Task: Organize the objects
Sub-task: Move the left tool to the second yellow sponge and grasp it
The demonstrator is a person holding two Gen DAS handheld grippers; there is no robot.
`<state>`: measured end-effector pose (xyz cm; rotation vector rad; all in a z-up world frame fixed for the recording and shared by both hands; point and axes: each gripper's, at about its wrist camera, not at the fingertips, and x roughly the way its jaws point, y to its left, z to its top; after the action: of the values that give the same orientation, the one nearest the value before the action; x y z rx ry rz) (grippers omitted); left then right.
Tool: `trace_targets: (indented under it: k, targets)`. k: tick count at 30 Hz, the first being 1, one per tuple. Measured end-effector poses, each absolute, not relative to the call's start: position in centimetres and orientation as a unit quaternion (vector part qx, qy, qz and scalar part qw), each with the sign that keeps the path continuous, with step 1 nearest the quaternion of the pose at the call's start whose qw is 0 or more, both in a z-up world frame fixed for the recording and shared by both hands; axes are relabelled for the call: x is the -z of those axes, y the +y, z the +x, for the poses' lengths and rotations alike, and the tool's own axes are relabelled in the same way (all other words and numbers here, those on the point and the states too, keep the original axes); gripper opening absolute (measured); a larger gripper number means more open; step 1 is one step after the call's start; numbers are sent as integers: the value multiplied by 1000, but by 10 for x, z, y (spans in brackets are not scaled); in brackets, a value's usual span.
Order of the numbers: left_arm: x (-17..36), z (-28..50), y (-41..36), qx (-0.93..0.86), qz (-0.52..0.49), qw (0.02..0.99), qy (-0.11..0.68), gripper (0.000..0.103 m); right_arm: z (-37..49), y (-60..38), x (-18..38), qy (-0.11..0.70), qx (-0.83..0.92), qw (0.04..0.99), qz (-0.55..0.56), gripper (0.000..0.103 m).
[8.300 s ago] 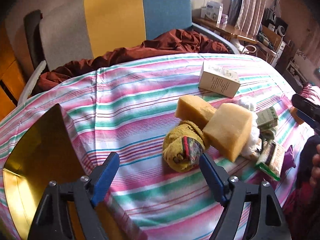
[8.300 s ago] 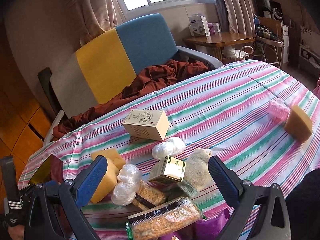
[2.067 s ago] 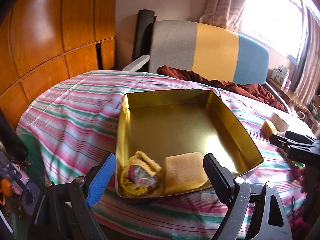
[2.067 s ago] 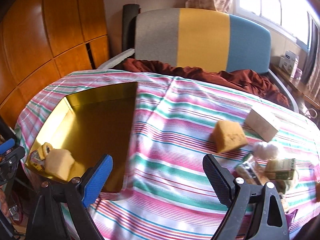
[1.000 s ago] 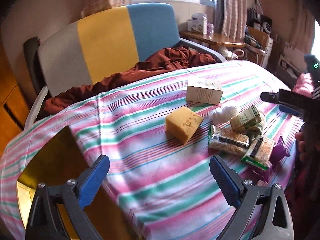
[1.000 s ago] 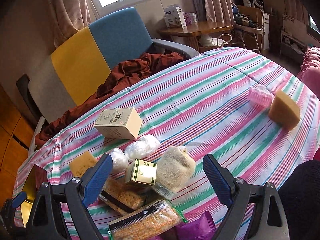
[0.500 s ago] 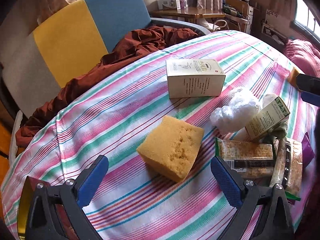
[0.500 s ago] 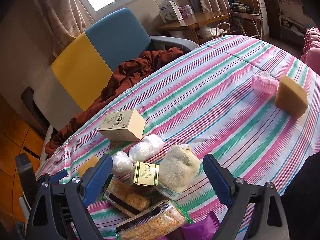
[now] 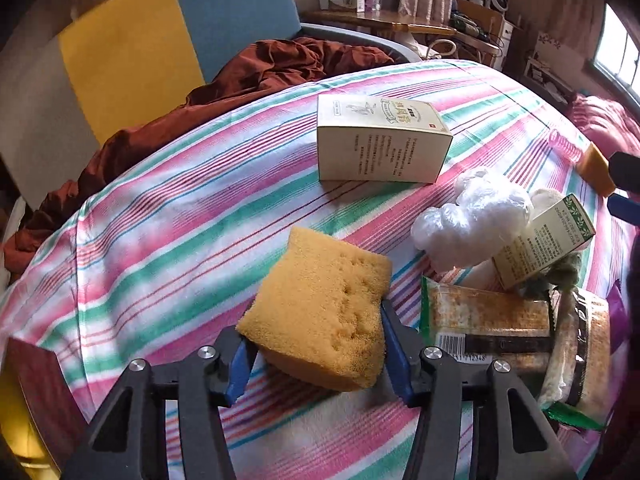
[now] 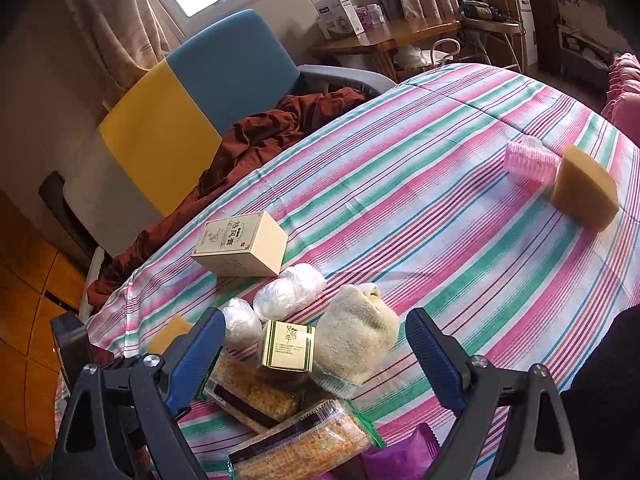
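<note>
Looking along your left tongs point(image 9: 316, 354), you have the yellow sponge point(image 9: 320, 312) pinched between the blue pads, which press its two flanks near the lower end; its long axis runs up and away from you, tilted a little left. It sits on the striped bench point(image 9: 168, 216), just left of the cracker packets point(image 9: 486, 320), with the cream box point(image 9: 380, 144) beyond it and the white plastic bundle point(image 9: 472, 216) off to the right. Open cloth lies to the left and ahead, so a lift toward that side looks free of snags; the gold tin point(image 9: 24, 412) shows only as a corner at the lower left edge, and I judge that is where the sponge should go.

Turning to the right wrist view, your right tongs point(image 10: 316, 360) stand wide apart with nothing between them, hovering over the small green box point(image 10: 288, 346) and the rolled sock point(image 10: 356, 340). A second sponge point(image 10: 584, 196) rests beside the pink roller point(image 10: 530, 166) well off to the right, near the bench's rim.
</note>
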<state>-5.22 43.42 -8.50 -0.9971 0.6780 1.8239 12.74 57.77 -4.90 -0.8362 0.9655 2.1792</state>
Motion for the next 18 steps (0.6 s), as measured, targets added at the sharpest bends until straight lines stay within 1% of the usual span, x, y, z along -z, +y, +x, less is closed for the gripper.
trace_targets:
  k: [5, 11, 15, 18]
  targets:
    - [79, -20, 391, -759, -409, 443, 246, 56, 125, 577, 52, 371, -820, 293, -324, 93]
    - [71, 33, 341, -761, -394, 459, 235, 56, 117, 573, 59, 377, -815, 272, -346, 93]
    - [65, 60, 319, -759, -382, 471, 234, 56, 118, 569, 65, 372, -801, 289, -369, 93]
    - [61, 75, 303, -756, -374, 481, 240, 57, 121, 571, 76, 394, -776, 301, -391, 93]
